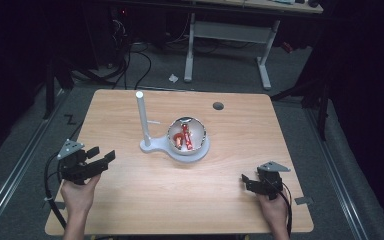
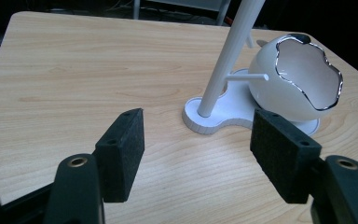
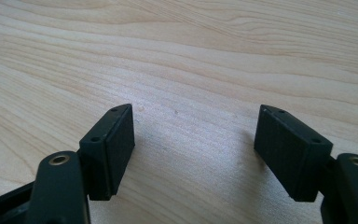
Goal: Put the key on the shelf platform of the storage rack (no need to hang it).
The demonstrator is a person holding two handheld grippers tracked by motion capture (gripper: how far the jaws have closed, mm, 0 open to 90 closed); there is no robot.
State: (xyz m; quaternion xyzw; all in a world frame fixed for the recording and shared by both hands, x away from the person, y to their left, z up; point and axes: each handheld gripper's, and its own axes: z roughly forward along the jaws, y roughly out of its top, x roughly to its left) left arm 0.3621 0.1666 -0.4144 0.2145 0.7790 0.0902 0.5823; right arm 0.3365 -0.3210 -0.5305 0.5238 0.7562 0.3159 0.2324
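- The left gripper (image 1: 102, 159) hangs over the table's (image 1: 130, 200) left edge, jaws spread wide with nothing between them; its pads (image 2: 121, 151) point toward the stand (image 1: 152, 146).
- The right gripper (image 1: 246, 181) sits low near the right front corner, jaws likewise released and empty, aimed at bare wood.
- The bowl (image 1: 187, 134), white with a wavy silver rim, rests tilted on the stand's base at mid-table, just beside the upright pole (image 1: 142, 117). In the high view, 2 or so red pieces (image 1: 185, 137) lie inside it; what they are is too small to tell.
- A thin peg (image 2: 247, 77) juts sideways from the pole toward the bowl.
- Step in hand, as I judge it: the approach. Neither gripper touches anything, and both are well apart from the bowl.
- The next move likely calls for the left gripper to travel forward and right, clearing pole and peg, then line up its jaws over the bowl's opening to reach a red piece.
- The bowl's tilt and smooth wall could make it shift if nudged.
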